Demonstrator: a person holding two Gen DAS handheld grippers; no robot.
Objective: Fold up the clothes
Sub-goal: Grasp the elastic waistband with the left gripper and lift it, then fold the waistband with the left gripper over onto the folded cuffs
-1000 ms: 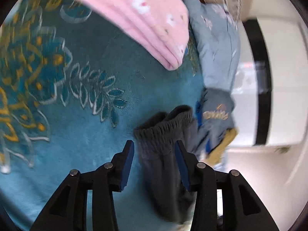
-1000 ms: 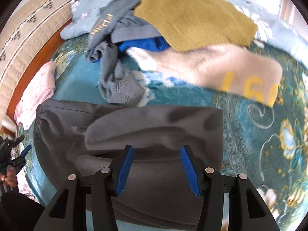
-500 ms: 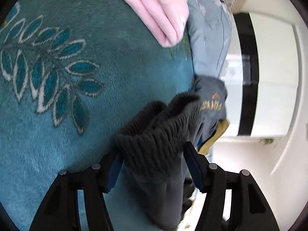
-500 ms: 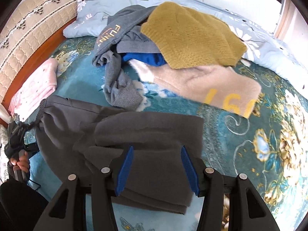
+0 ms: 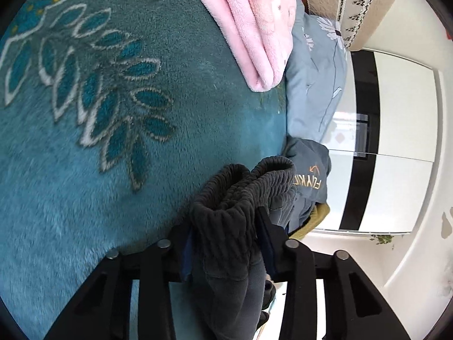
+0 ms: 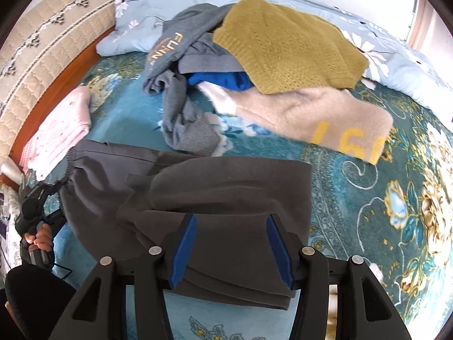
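Pink towel (image 5: pixel 254 22) beyond clamped trousers (image 5: pixel 226 215) — unobstructed

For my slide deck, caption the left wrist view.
Left gripper shut on the dark grey trousers' ribbed waistband above a teal floral blanket.

A bed carries everything, covered by a teal blanket (image 6: pixel 368 192) with leaf and flower patterns. On it lie dark grey trousers (image 6: pixel 198 187) spread near the front, a folded pink cloth (image 6: pixel 65 130) by the wooden edge, and farther back a beige garment (image 6: pixel 317 116) with yellow digits under a heap: mustard knit (image 6: pixel 286 45), blue piece (image 6: pixel 220 80), grey top (image 6: pixel 181 45). A pale blue floral pillow (image 6: pixel 147 19) lies behind.
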